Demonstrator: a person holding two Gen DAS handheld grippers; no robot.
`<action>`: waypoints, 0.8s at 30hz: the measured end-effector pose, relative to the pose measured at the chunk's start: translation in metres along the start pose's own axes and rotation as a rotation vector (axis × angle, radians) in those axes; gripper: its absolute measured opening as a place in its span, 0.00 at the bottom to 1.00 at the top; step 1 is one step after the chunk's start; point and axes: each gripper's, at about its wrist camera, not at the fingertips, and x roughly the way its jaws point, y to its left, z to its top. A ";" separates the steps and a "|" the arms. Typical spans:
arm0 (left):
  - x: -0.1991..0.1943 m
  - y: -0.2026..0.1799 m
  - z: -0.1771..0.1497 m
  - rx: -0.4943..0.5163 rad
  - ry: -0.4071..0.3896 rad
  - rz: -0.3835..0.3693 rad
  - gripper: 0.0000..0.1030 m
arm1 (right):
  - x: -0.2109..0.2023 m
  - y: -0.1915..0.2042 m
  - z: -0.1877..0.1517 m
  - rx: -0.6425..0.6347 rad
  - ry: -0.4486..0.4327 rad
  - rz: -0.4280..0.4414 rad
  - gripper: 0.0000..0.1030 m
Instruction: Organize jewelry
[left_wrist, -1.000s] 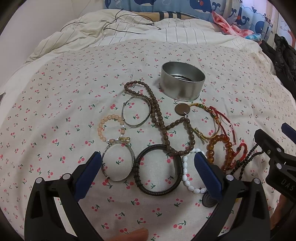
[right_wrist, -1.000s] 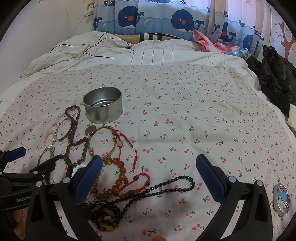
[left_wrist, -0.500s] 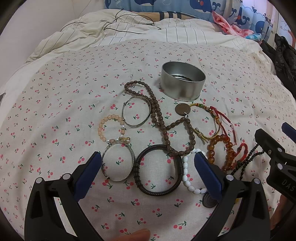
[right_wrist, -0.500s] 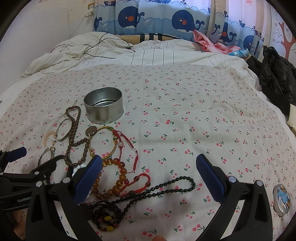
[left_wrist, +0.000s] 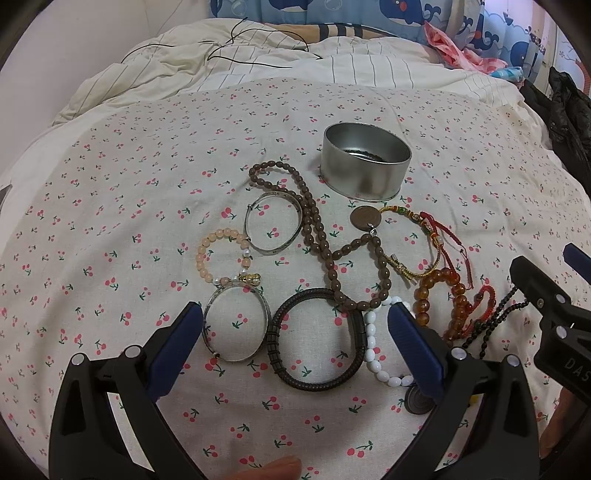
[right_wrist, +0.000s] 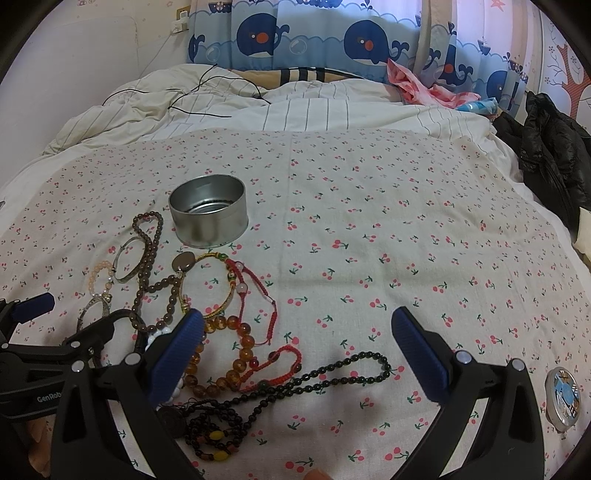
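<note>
left gripper (left_wrist: 295, 332): wide open, holds nothing, over black bangle (left_wrist: 317, 339)
right gripper (right_wrist: 295, 336): wide open, holds nothing
tin (left_wrist: 365, 166): one, far
silver bangles (left_wrist: 273, 221): two

The bedspread (right_wrist: 369, 229) was cream, dotted with small red cherries on green stems. A plain silver tin (right_wrist: 208, 210) stood on it. Nearby lay brown beads (left_wrist: 314, 236), an amber bracelet (left_wrist: 439, 291), white beads (left_wrist: 373, 347), a peach bracelet (left_wrist: 207, 254), red cord (right_wrist: 258, 291), black beads (right_wrist: 332, 373). The curtain (right_wrist: 314, 40) was blue with navy whales.
</note>
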 end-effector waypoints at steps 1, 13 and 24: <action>0.000 0.000 0.000 0.000 -0.001 0.002 0.94 | 0.000 0.001 0.001 0.000 0.000 0.001 0.95; 0.004 0.012 0.004 -0.035 0.003 0.002 0.94 | -0.001 -0.014 0.008 0.017 -0.024 0.035 0.95; 0.015 0.032 0.015 -0.012 0.036 -0.076 0.94 | 0.022 -0.011 0.010 -0.109 0.081 0.144 0.88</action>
